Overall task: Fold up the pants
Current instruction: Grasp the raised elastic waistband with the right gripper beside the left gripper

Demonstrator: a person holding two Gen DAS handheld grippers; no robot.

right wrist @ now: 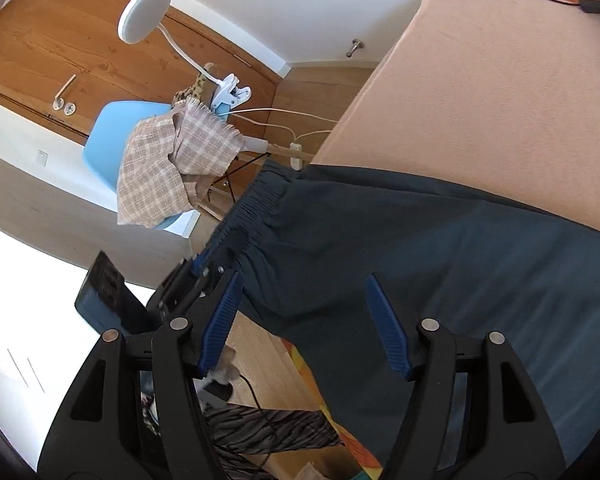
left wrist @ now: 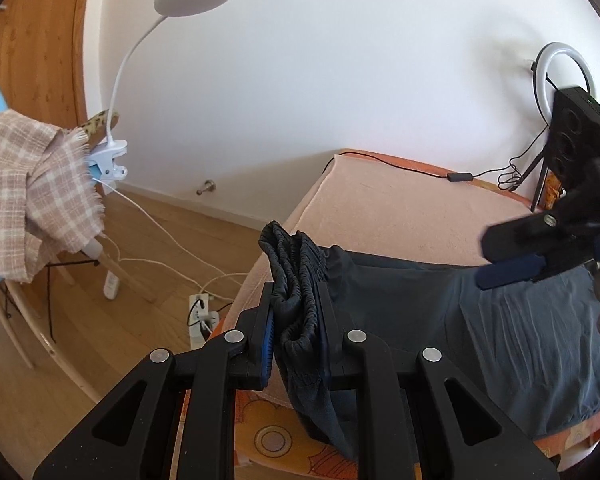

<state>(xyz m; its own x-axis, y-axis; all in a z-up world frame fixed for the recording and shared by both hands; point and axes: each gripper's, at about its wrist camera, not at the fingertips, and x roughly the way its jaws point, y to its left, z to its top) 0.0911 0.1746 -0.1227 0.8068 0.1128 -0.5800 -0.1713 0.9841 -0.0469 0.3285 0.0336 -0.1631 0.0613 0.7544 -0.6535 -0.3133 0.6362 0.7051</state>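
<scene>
The dark grey pants (left wrist: 480, 320) are spread across the peach-covered bed (left wrist: 400, 208), with the elastic waistband (left wrist: 296, 280) bunched at the near corner, where it hangs partly over the edge. That gathered waistband is clamped between the blue pads of the left gripper (left wrist: 296, 312), whose jaws are closed tightly on the fabric. The right gripper (right wrist: 306, 320) is held above the seat of the pants with its jaws spread wide; nothing is pressed between its pads, and the cloth is seen below them. In the left wrist view the right gripper (left wrist: 512, 276) is blurred at the far right. Beyond the bed, a blue chair (right wrist: 112, 148) draped with a checked cloth (right wrist: 172, 160) is seen, with a white clip lamp (right wrist: 144, 12) fastened beside it before a wooden door (right wrist: 40, 52).
</scene>
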